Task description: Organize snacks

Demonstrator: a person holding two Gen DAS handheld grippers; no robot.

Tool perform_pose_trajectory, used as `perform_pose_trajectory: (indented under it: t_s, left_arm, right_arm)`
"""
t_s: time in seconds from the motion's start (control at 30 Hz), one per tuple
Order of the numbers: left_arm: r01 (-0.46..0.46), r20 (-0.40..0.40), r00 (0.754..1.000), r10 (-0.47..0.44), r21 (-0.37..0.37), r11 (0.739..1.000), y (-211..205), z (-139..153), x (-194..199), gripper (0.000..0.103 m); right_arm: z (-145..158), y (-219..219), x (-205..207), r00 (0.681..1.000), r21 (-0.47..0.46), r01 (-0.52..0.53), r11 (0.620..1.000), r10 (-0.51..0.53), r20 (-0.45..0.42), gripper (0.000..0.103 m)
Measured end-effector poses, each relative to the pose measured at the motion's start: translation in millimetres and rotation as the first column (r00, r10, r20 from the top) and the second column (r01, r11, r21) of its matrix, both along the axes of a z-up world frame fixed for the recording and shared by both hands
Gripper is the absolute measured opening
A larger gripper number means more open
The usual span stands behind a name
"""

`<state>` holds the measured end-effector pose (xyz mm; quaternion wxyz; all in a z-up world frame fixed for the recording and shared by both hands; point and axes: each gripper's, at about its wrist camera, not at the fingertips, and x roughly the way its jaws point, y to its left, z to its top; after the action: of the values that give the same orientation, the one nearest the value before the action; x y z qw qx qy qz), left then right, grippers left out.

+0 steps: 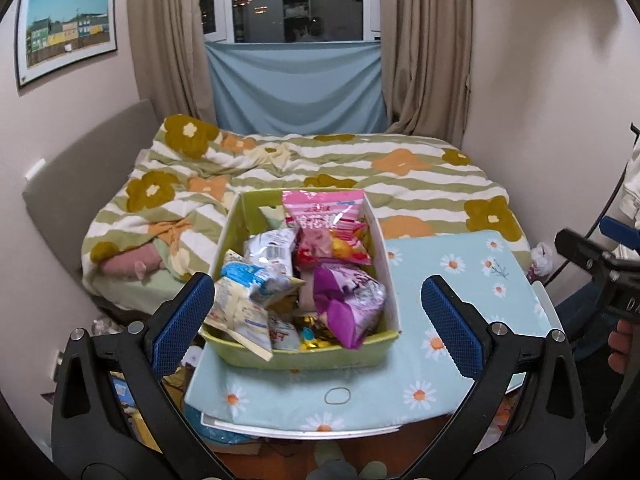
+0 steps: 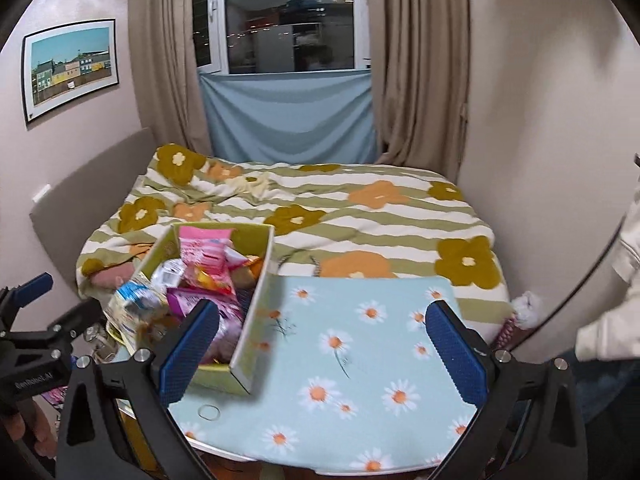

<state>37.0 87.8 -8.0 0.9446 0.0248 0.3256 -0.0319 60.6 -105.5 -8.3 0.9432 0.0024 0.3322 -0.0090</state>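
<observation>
Hovering both grippers, left (image 1: 316,320) and right (image 2: 324,352), fingers spread, we see the snack box (image 1: 390,280) at the table's (image 1: 460,280) left edge.

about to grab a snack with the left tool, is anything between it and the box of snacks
Nothing visible blocks it. The left tool is open, and the box of snack bags sits straight ahead on the daisy cloth. The blue and white bag spills over the near left rim, close to the left finger, so it is the first thing met.
</observation>
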Motion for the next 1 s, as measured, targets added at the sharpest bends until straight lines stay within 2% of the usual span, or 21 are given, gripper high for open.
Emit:
perform_pose_trajectory:
  t_s: [0.43,1.0]
  left_arm:
    - [0.002,0.028,1.0,-0.003,0.008,1.0,-9.4,4.1,-16.1,0.103]
    - [0.003,0.036,0.999,-0.004,0.02,1.0,-13.8,2.7,-14.0,0.103]
  right_arm:
    - [-8.3,-12.9,-21.9,1.0,0.002,0.021,1.0,-0.021,0.01,0.103]
    - [-7.3,-17.1,-21.2,1.0,0.003,0.025,1.0,-0.025,0.015,0.103]
